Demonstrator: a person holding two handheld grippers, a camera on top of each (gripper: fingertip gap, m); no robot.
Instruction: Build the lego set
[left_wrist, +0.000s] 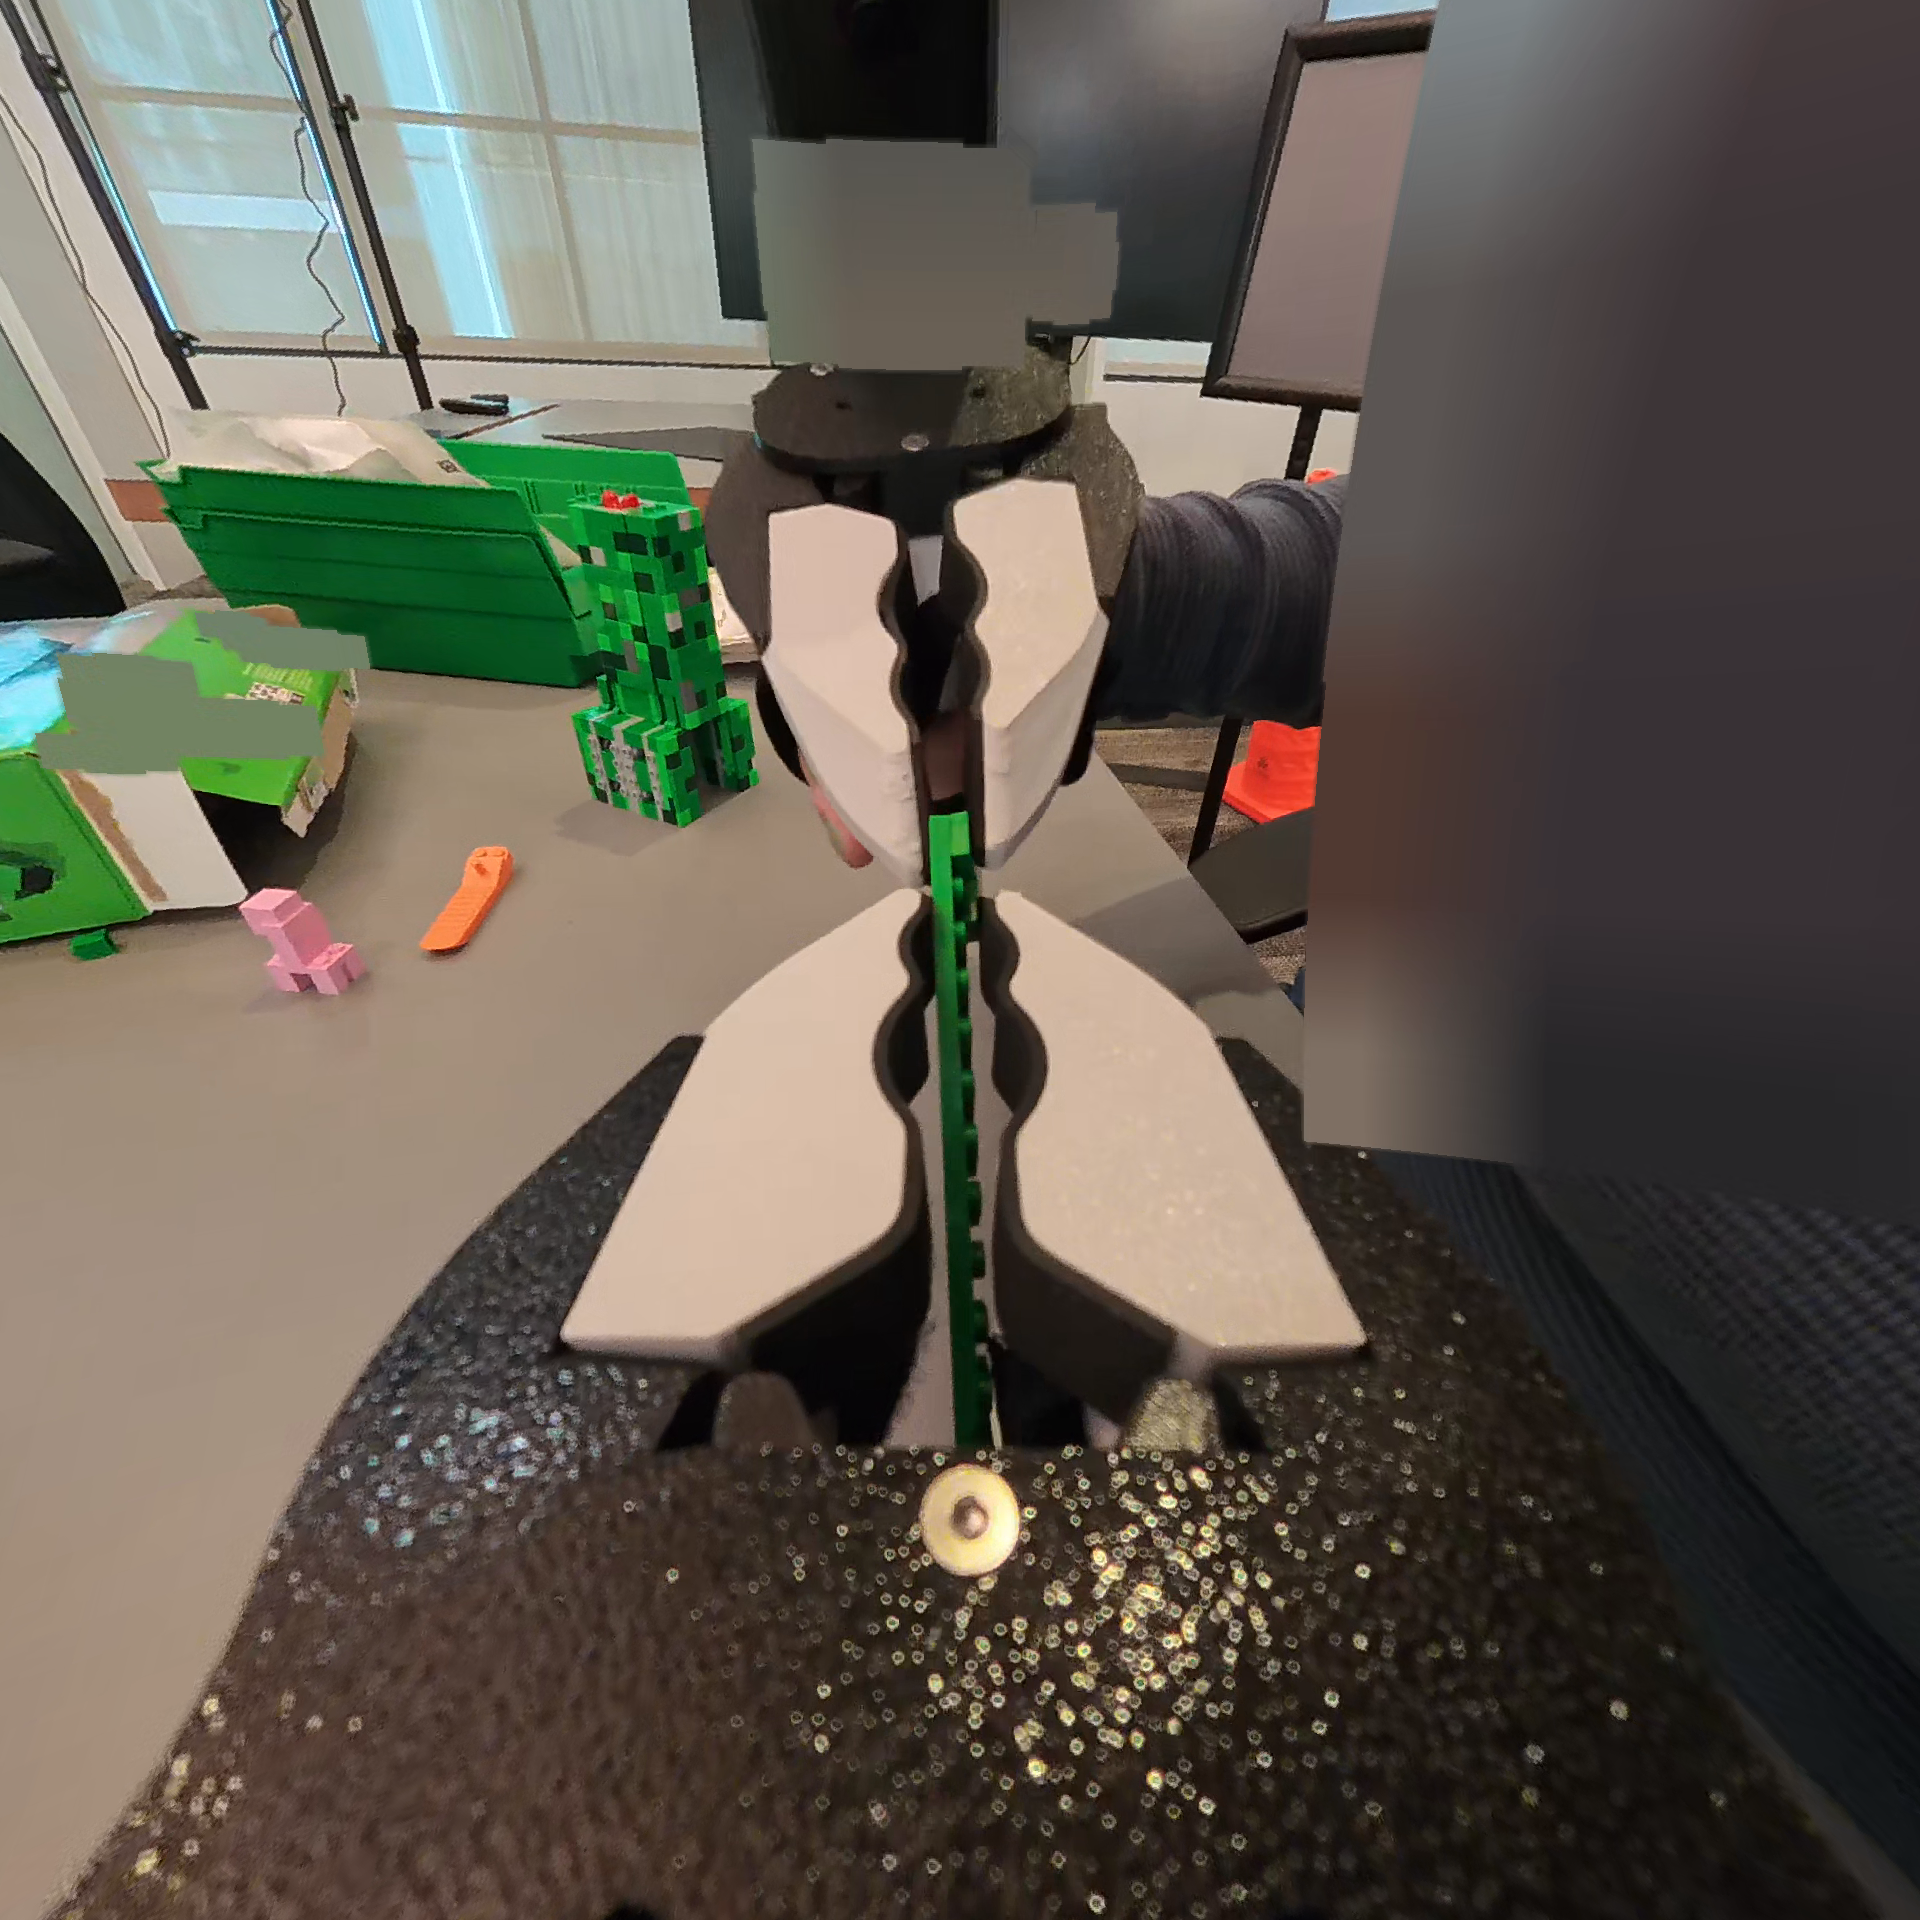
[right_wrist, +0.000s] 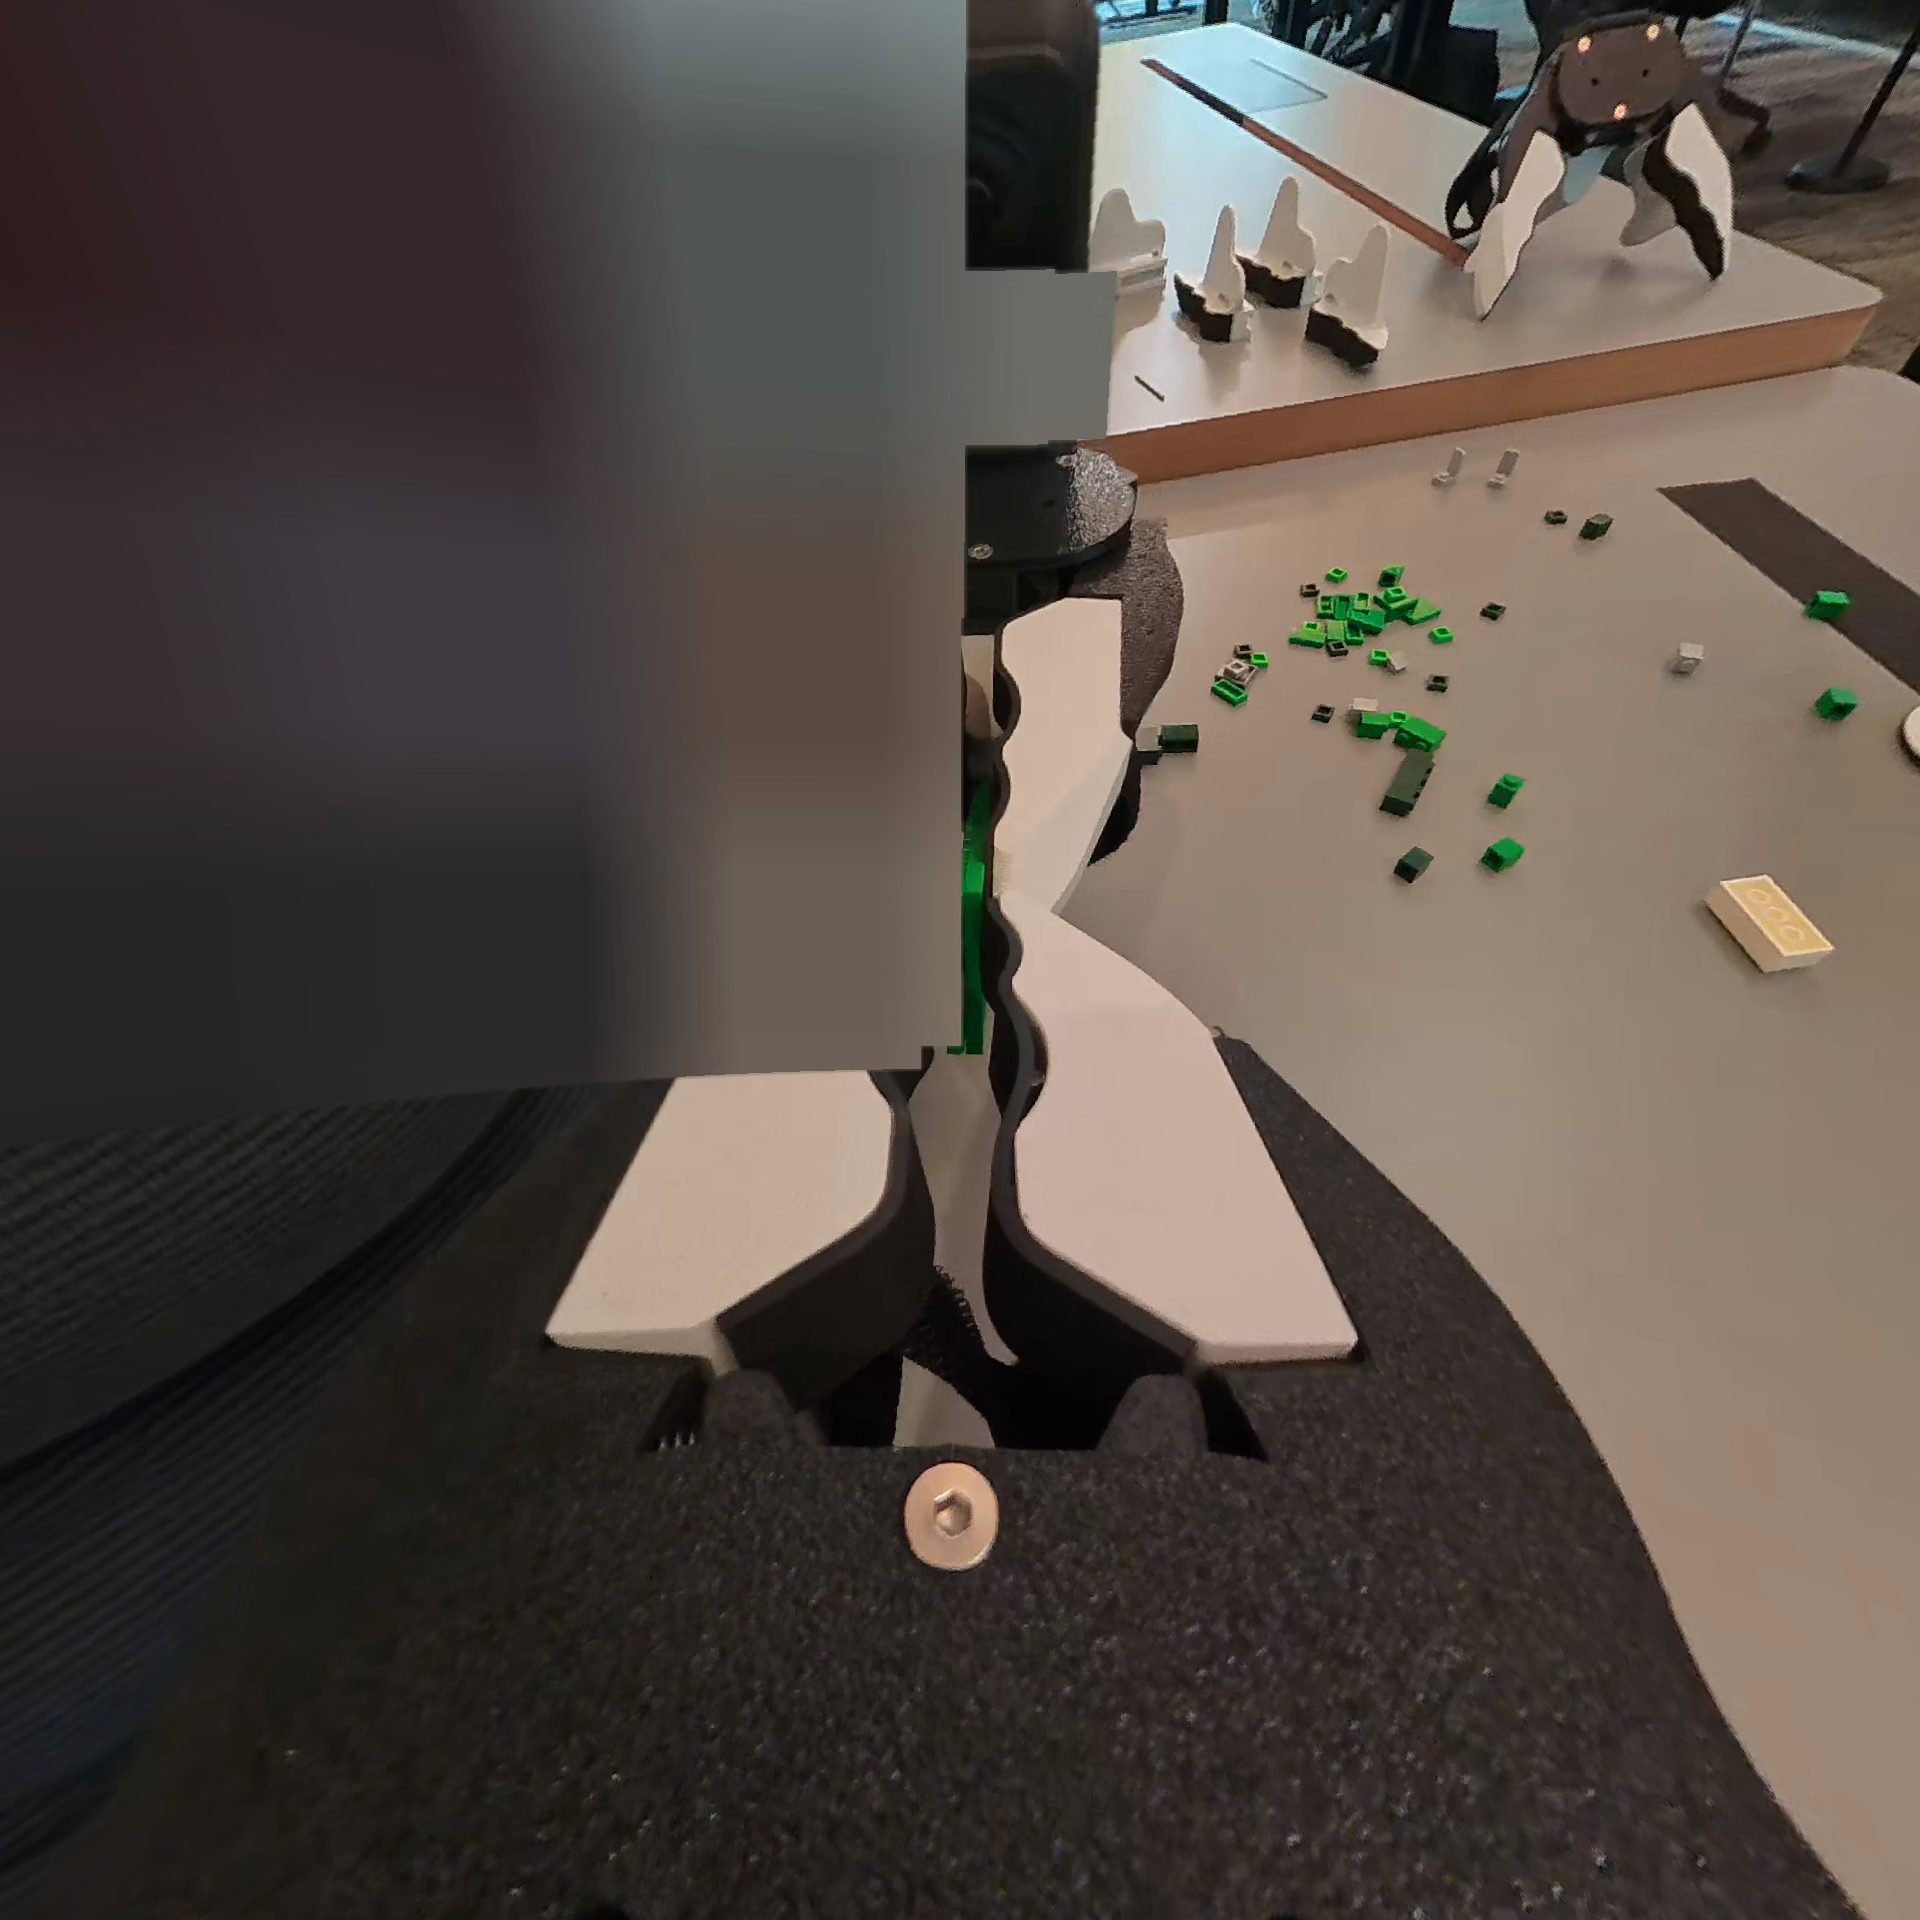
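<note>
Left wrist view: the left hand-held gripper (left_wrist: 951, 894) and, at 12 o'clock, the right hand-held gripper (left_wrist: 948, 831) each clamp an end of one green studded plate (left_wrist: 954, 1049), held edge-on above the grey table (left_wrist: 312, 1143); a two-handed hold, calling for steady grips.

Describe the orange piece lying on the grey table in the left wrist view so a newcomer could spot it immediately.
Start from the tall green blocky figure standing on the grey table. Look nearer the camera and to its left: the orange tool lies flat there, beside a small pink brick figure. It is the only orange, long, flat, wedge-like item among blocky green and pink builds.
</note>
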